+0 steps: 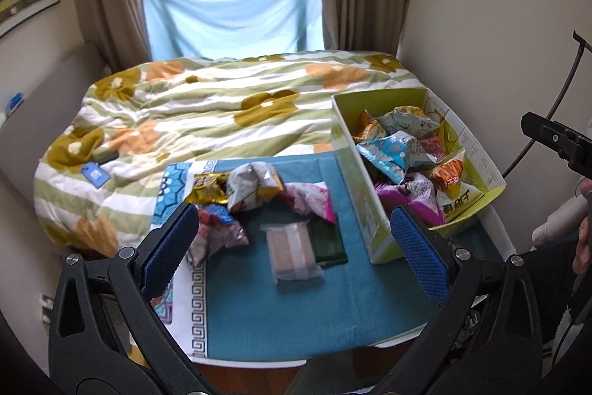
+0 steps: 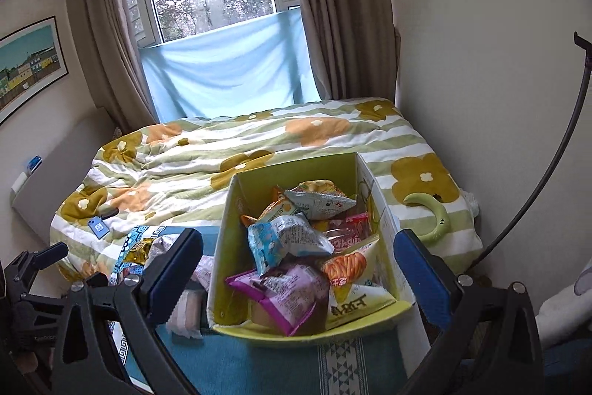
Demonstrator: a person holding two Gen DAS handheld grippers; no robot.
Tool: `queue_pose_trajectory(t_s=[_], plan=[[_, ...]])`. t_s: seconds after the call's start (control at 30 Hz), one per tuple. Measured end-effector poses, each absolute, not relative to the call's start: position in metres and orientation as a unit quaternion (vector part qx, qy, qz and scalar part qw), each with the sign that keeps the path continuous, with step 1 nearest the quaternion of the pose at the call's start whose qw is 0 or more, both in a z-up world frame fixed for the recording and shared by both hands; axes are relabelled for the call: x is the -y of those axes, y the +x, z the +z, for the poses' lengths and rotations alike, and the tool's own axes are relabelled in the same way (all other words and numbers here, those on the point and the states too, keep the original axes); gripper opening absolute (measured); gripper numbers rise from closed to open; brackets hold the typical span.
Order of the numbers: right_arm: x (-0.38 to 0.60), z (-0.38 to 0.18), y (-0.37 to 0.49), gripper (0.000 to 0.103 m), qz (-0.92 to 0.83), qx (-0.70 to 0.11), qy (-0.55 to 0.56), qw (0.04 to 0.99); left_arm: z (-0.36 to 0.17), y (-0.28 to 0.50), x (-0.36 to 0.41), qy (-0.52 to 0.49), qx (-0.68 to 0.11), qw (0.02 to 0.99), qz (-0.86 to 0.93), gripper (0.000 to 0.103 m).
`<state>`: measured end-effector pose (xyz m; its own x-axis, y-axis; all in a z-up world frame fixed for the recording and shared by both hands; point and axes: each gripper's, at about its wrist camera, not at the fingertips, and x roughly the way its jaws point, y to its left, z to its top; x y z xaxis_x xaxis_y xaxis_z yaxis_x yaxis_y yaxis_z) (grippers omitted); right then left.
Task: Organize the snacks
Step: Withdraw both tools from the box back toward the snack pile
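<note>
A yellow-green cardboard box (image 1: 360, 210) (image 2: 222, 247) stands on a teal cloth (image 1: 296, 313) at the right, filled with several snack bags. Loose snacks lie on the cloth left of the box: a clear-wrapped pink wafer pack (image 1: 294, 252), a dark green packet (image 1: 327, 241), a pink bag (image 1: 312, 200), a grey crumpled bag (image 1: 251, 186), a gold bag (image 1: 207, 191). My left gripper (image 1: 296, 245) hangs open above the wafer pack, holding nothing. My right gripper (image 2: 296, 278) is open too, its blue pads either side of the box, with a purple bag (image 2: 288, 291) between them.
Behind the cloth lies a bed with a floral green-striped duvet (image 1: 222, 106) and a blue tag (image 1: 95, 174) on it. A green curved toy (image 2: 433, 217) rests on the bed right of the box. Wall and a black cable (image 2: 536, 180) stand at the right.
</note>
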<state>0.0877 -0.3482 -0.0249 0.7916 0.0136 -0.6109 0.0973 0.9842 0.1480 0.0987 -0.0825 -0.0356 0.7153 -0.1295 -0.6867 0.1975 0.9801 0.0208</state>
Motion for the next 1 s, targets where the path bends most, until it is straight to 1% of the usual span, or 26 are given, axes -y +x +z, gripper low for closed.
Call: queue_pose_trajectory(t_s=[0.2,0.47,0.73,1.0], plan=[[0.311,-0.028,0.049,0.103,-0.002,-0.312,0.066,0.948,-0.034,0.048,0.042,0.040,-0.351,0.934,-0.051,0.102],[0.286,-0.036,0.021,0.103,0.009,-0.309,0.068,0.949,-0.036,0.026,0.011,0.027,-0.343,0.938,-0.047,0.102],[0.256,-0.043,0.018,0.103,-0.001,-0.317,0.074,0.946,-0.047,0.051,-0.014,0.026,-0.350,0.931,-0.097,0.102],[0.210,-0.060,0.044,0.103,-0.033,-0.335,0.103,0.936,-0.059,0.115,-0.059,0.047,-0.374,0.914,-0.153,0.102]])
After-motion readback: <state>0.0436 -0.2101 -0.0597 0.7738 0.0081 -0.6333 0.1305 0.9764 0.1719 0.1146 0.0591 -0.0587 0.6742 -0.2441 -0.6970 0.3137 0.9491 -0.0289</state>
